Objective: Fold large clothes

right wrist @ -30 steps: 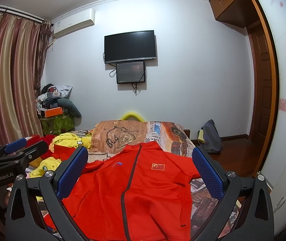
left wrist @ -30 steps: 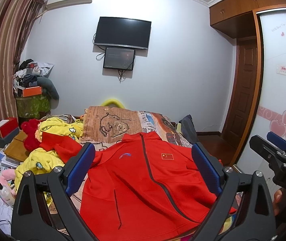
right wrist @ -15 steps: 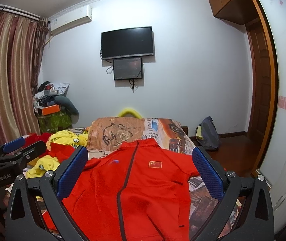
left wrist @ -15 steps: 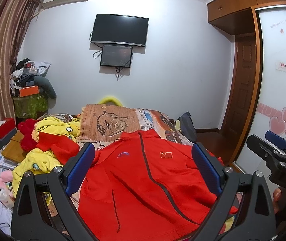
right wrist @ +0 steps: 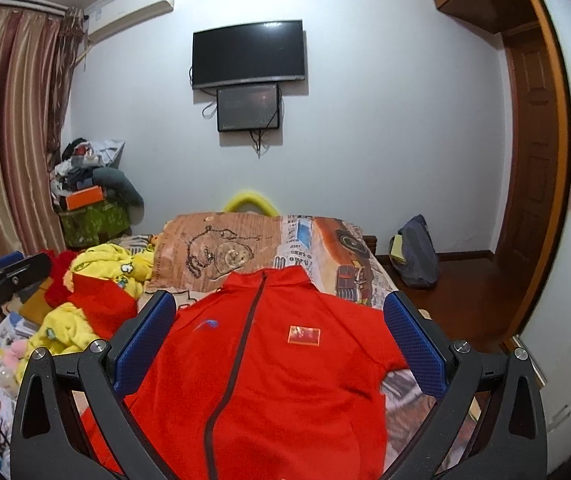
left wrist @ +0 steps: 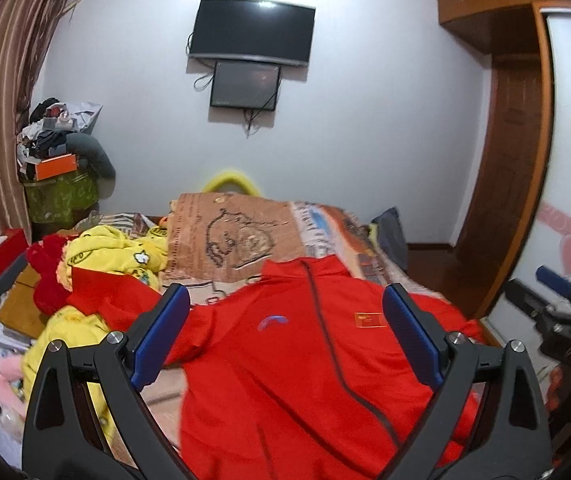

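Jacket [right wrist: 285, 380], red and zipped, is seen spread face up on a bed [right wrist: 349, 268], collar toward the far wall, with a dark zip down the middle and a small flag patch [right wrist: 304, 335] on the chest. The left gripper [left wrist: 285, 344] is held above the jacket's near part with its blue-padded fingers [left wrist: 161, 336] spread wide and nothing between them. The right gripper [right wrist: 281, 348] is likewise held wide apart over the garment, empty, its fingers [right wrist: 413, 344] framing the chest. One sleeve is laid out toward a heap of yellow clothes [left wrist: 121, 252] at the bed's left side, where a red item [right wrist: 103, 302] is also piled. A brown printed cover [right wrist: 209, 252] is seen beyond the collar. A television [right wrist: 248, 54] is mounted on the white wall, with a smaller screen [right wrist: 247, 107] fixed just beneath it. Striped curtains [right wrist: 5, 140] are hung at the left, and a wooden door [right wrist: 533, 152] is seen at the right.
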`<state>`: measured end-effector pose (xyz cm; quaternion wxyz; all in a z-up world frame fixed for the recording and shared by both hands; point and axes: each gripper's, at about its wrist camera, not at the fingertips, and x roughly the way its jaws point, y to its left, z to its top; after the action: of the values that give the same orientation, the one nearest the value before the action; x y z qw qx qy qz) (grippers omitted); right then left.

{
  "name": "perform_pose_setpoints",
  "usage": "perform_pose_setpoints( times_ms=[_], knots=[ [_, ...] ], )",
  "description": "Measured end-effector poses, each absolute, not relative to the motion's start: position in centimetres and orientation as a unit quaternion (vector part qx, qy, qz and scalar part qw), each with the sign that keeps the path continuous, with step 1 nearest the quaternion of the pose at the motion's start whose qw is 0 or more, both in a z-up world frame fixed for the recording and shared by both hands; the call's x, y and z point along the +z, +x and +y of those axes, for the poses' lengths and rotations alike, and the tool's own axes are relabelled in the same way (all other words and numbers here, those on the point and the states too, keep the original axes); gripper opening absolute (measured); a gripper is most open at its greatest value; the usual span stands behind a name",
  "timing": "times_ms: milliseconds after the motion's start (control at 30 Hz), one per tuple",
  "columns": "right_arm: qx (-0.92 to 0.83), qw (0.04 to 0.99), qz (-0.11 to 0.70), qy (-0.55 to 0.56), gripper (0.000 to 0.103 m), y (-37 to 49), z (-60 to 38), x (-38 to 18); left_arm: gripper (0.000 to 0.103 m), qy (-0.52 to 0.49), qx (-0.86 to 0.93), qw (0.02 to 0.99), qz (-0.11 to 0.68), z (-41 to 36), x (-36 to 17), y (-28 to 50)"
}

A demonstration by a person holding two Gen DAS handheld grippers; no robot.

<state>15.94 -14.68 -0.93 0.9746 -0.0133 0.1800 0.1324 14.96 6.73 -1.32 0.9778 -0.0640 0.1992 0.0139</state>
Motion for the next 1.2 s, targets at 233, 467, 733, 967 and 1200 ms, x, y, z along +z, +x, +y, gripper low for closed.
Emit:
perform_pose_setpoints(
  times_ms=[233, 467, 733, 967, 1200],
  knots=[
    [0.159, 0.964, 0.209, -0.031, 0.103, 22.4, -13.7, -1.3, 0.098, -0.103, 0.044, 0.952, 0.284, 13.9, -3.6, 24.1],
    [0.195, 0.936, 0.289, -0.047, 0.103, 29.2, -11.9, -4.1, 0.098, -0.144, 0.072, 0.912, 0.377, 21.2, -8.9, 31.2],
    [0.211, 0.881, 0.417, -0.076, 0.103, 35.9, -9.6, -11.2, 0.097, -0.243, 0.118, 0.847, 0.457, 30.8, -17.6, 35.2],
    [0.201, 0.851, 0.477, -0.090, 0.103, 39.4, -8.5, -15.9, 0.095, -0.331, 0.141, 0.803, 0.475, 37.5, -22.6, 35.1],
    [0.205, 0.838, 0.497, -0.094, 0.103, 40.9, -8.3, -18.3, 0.069, -0.382, 0.160, 0.782, 0.466, 41.0, -26.0, 35.2]
  ],
)
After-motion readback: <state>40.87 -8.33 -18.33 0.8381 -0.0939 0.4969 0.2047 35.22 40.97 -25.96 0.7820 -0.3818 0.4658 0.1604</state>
